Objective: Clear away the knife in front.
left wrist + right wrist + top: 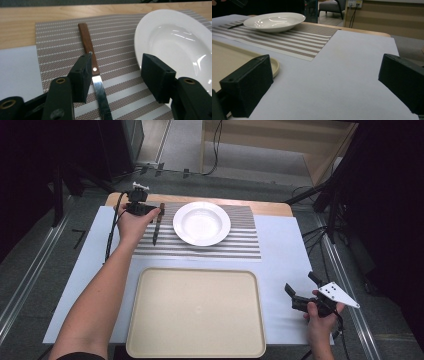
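Observation:
A knife with a brown wooden handle (87, 42) and steel blade (101, 92) lies on the striped placemat (120, 30), left of a white deep plate (175, 42). My left gripper (120, 75) hovers low over the knife with its jaws apart; the knife runs just inside the left jaw and no pad presses on it. From above, the left gripper (152, 211) sits at the knife (157, 225), beside the plate (201, 223). My right gripper (301, 284) rests open over the white sheet at the front right, with nothing between its jaws (329, 82).
A large beige tray (195, 312) lies empty at the front centre, its rim (273, 66) close to the right gripper. The placemat (220, 247) sits on a white sheet (280, 255) over a wooden table. Stands and cables flank the table.

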